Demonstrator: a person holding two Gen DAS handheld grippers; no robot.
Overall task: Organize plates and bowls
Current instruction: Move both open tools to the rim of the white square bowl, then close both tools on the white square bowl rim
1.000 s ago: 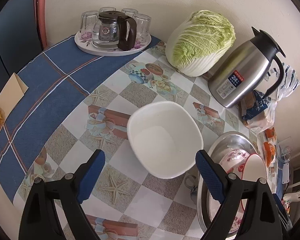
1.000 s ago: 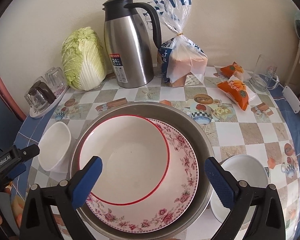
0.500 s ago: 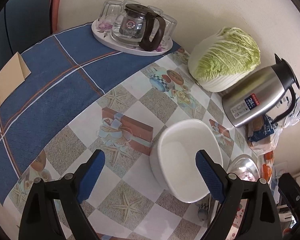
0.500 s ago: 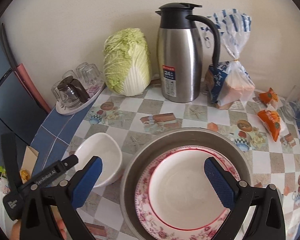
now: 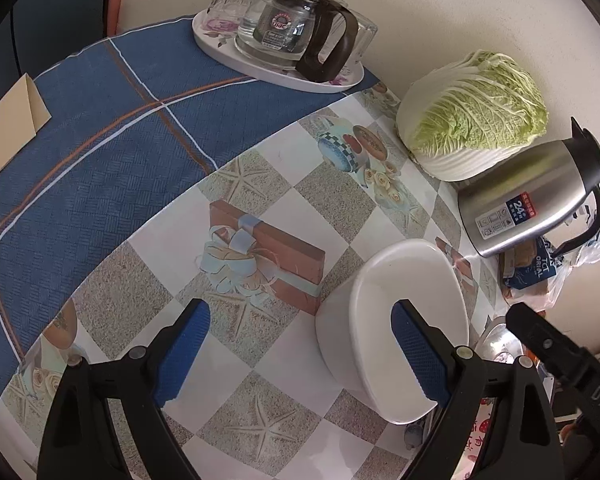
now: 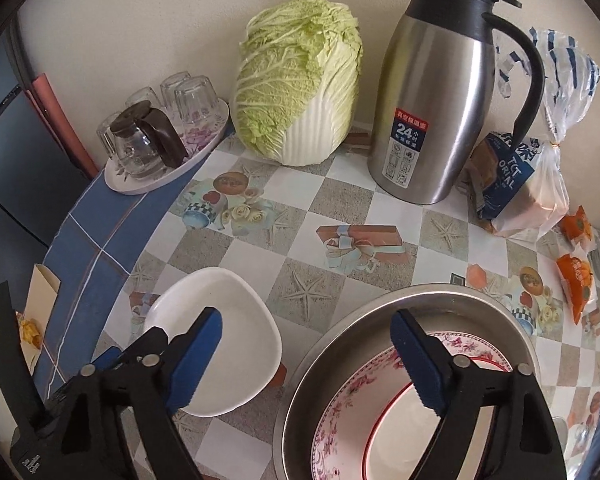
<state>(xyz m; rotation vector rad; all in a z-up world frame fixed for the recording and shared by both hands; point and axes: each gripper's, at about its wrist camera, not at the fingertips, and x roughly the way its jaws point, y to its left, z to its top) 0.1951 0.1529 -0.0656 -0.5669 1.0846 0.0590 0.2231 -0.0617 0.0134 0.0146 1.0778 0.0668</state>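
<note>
A plain white bowl (image 5: 396,320) stands on the checked tablecloth. My left gripper (image 5: 300,352) is open low over it, with the right finger inside the bowl and the left finger outside, so the bowl's left wall lies between them untouched. To the bowl's right, a steel basin (image 6: 380,312) holds a floral plate (image 6: 348,400) with a red-rimmed white bowl (image 6: 400,432) on top. My right gripper (image 6: 306,360) hangs above with its jaws closing. Its left finger is over the white bowl (image 6: 228,320) and its right finger over the basin, gripping nothing.
Along the wall stand a tray of glasses with a glass teapot (image 5: 284,36), a napa cabbage (image 6: 300,80), a steel thermos jug (image 6: 436,100) and a bagged loaf (image 6: 516,176). Orange snack packets (image 6: 576,272) lie at the right. An envelope (image 5: 12,108) rests on the blue cloth.
Both grippers have moved left. The left one has sunk until its right finger dips into the white bowl. The right one has left the basin's middle, now straddles bowl and basin, and its jaws have narrowed.
</note>
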